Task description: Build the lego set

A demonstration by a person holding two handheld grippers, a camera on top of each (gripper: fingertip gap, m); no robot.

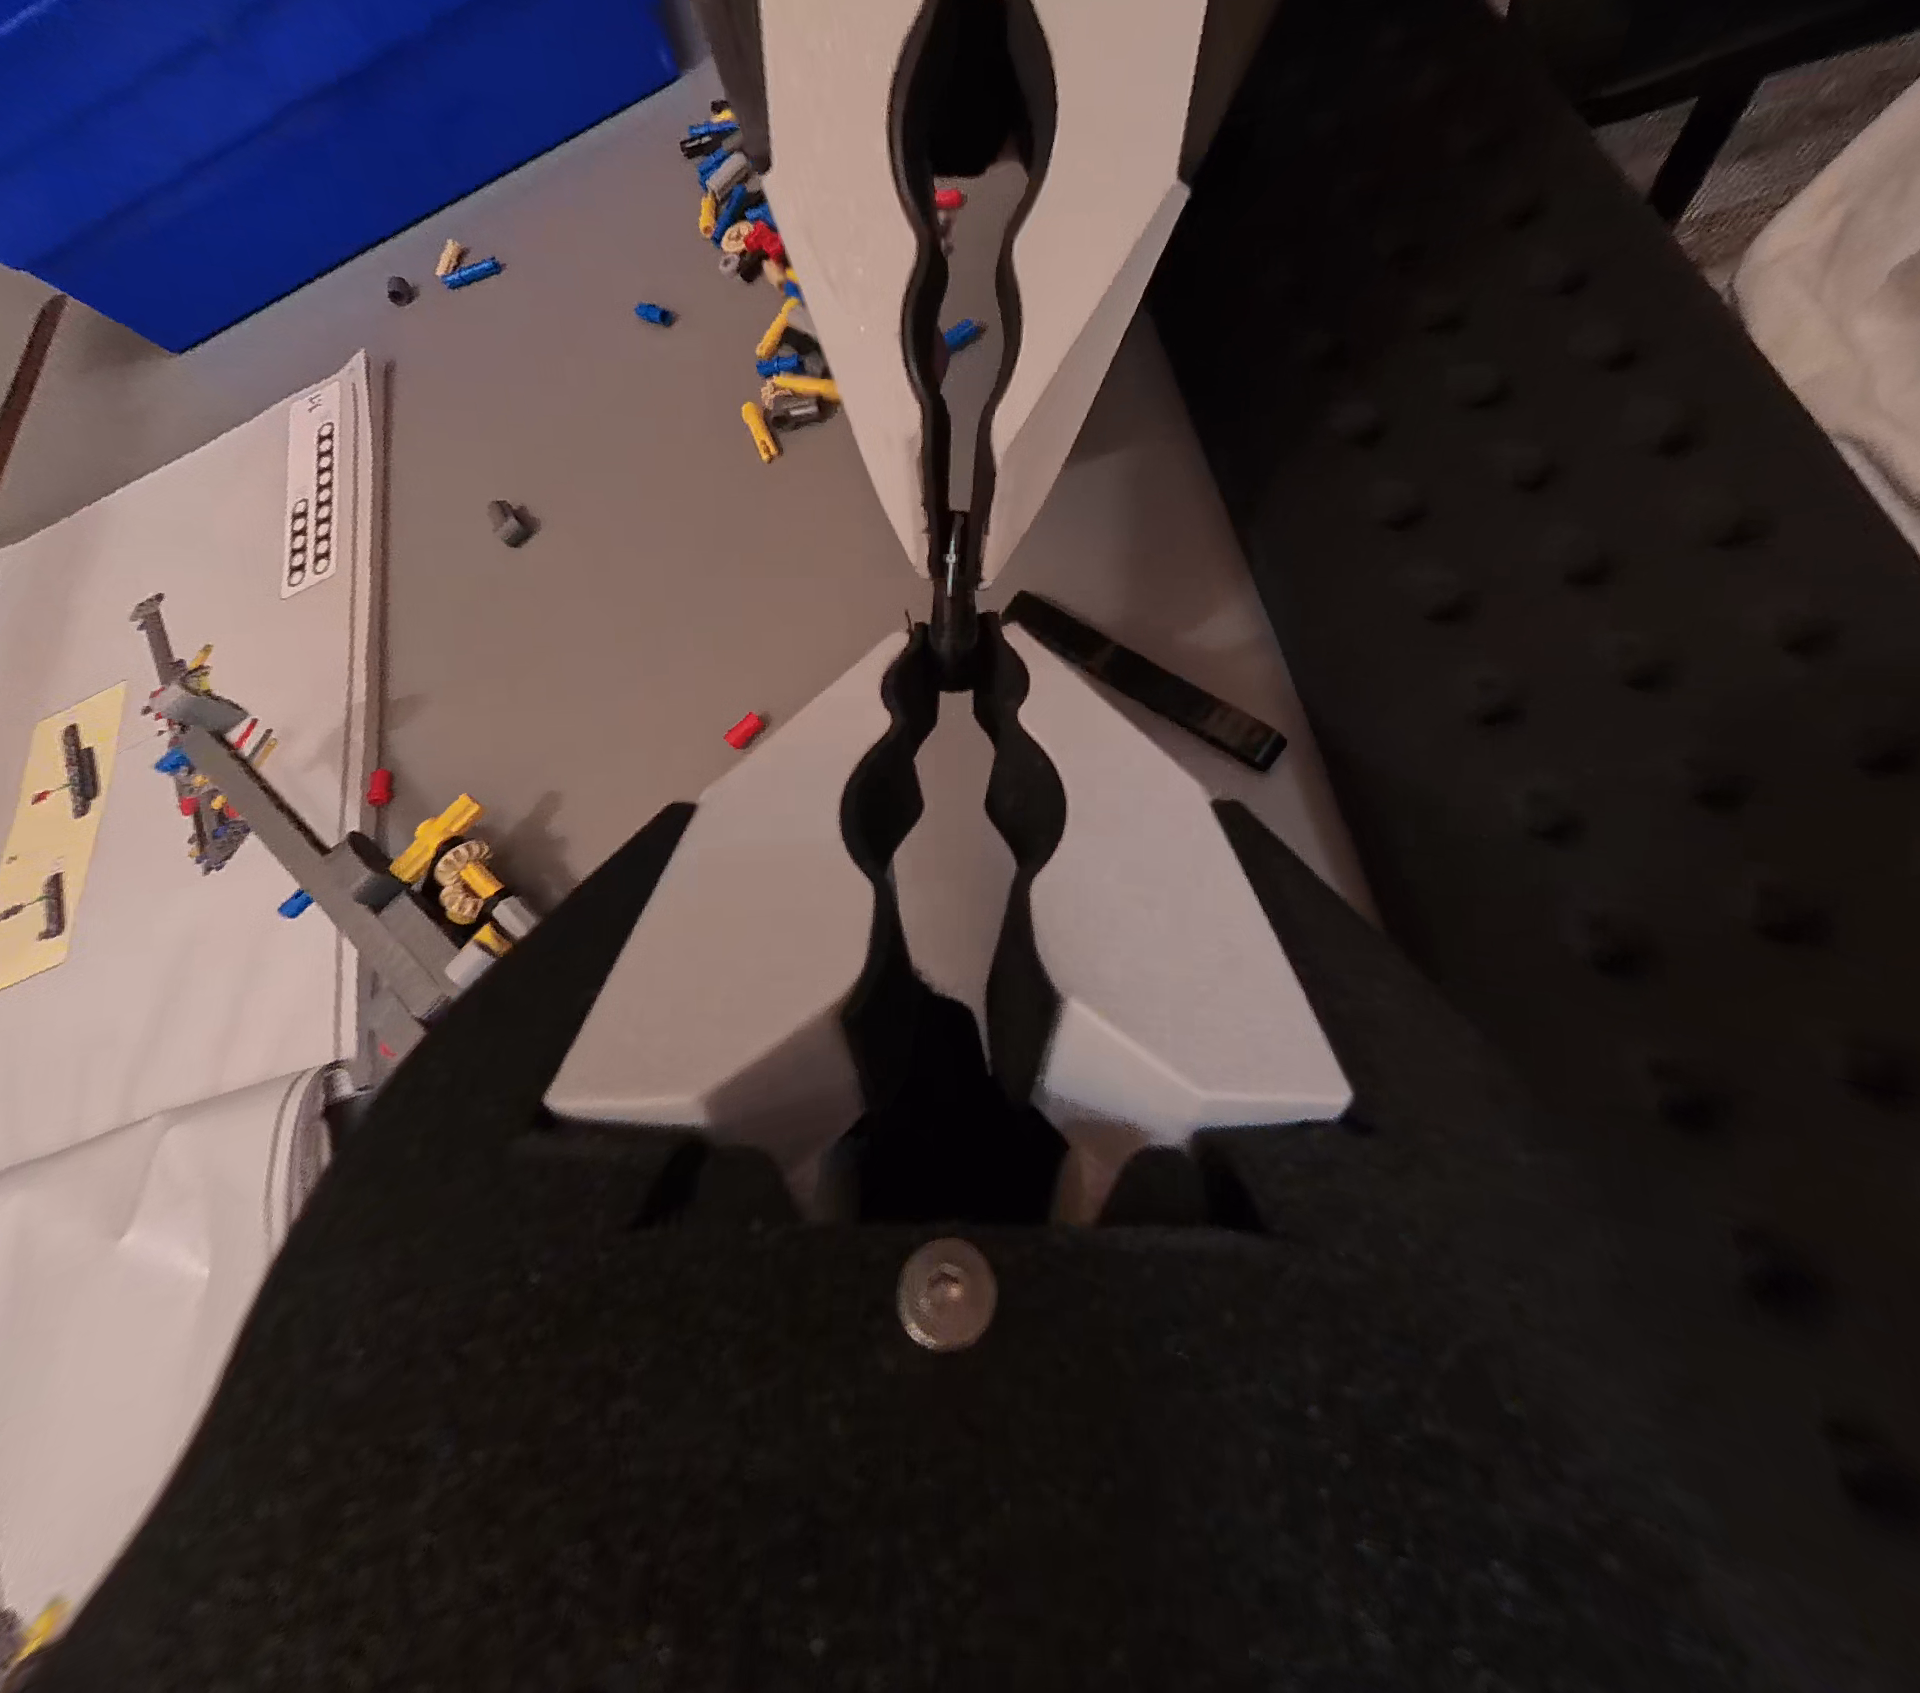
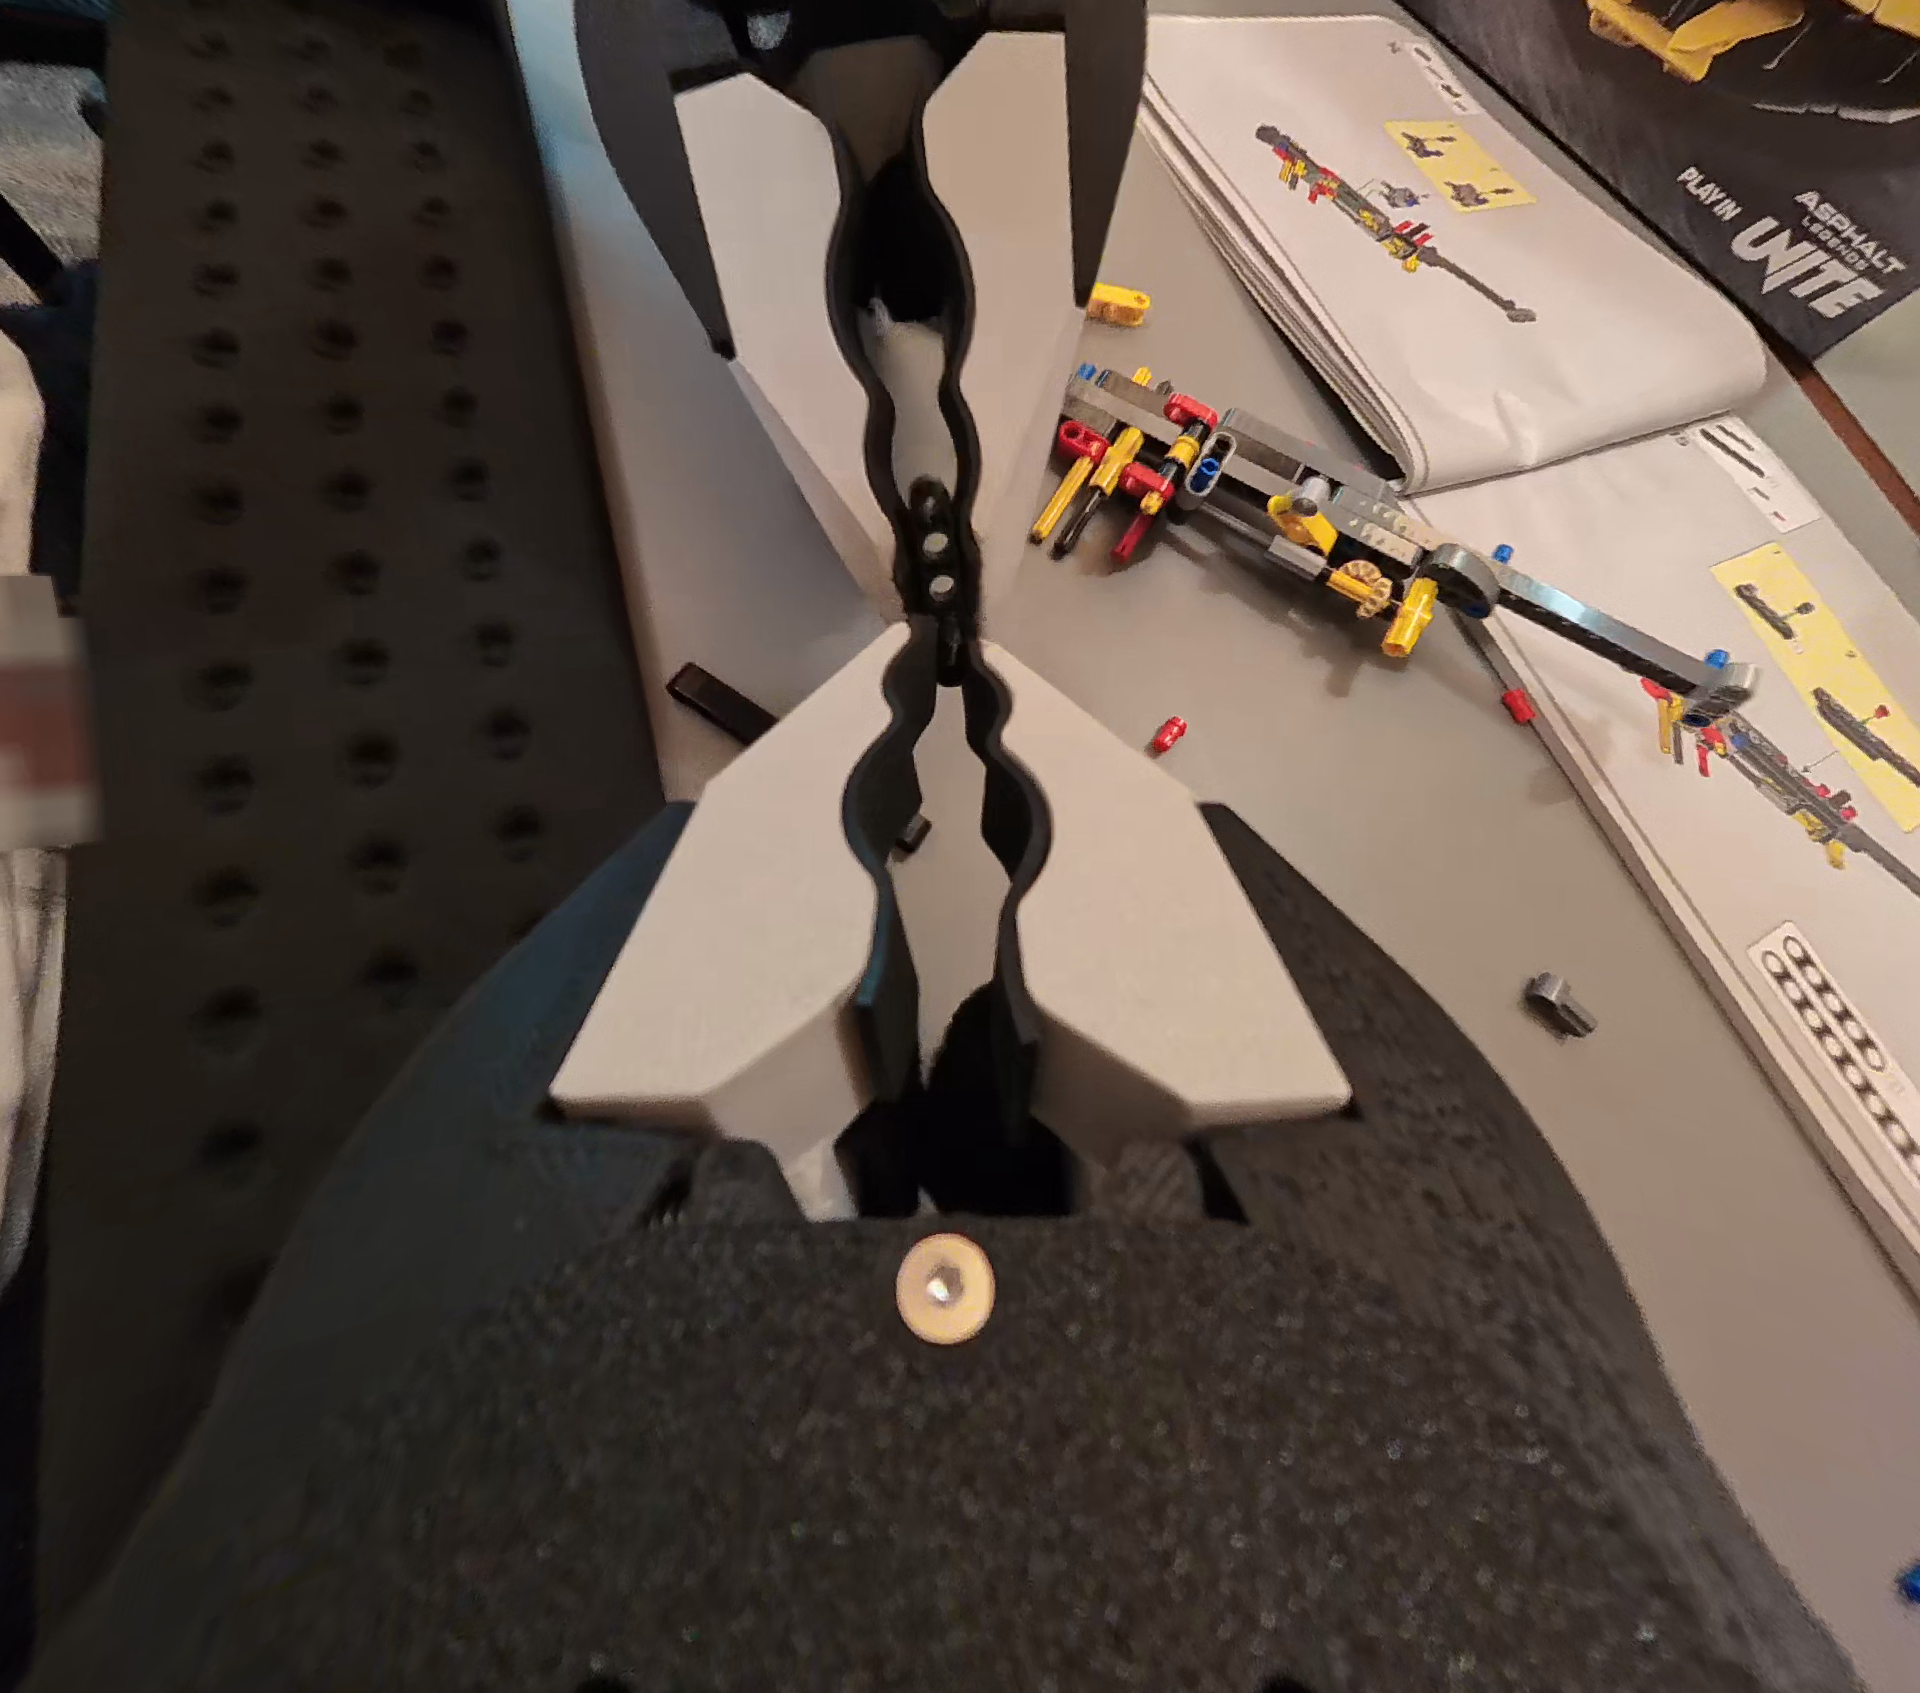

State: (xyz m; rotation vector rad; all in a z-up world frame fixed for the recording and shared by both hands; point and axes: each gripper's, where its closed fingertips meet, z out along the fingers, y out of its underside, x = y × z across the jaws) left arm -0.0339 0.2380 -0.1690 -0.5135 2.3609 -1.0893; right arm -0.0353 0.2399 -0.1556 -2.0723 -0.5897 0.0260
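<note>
Grey table (image 2: 1299, 864) — both grippers' jaws pinch one black beam (image 2: 938, 547) tip-to-tip; blue bin (image 1: 312, 33) behind.

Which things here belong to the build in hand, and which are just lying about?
In use: left gripper, black beam, right gripper, small black piece, half-built model, open booklet.
Lying about for now: blue bin, set box, scattered pins, chair.
</note>
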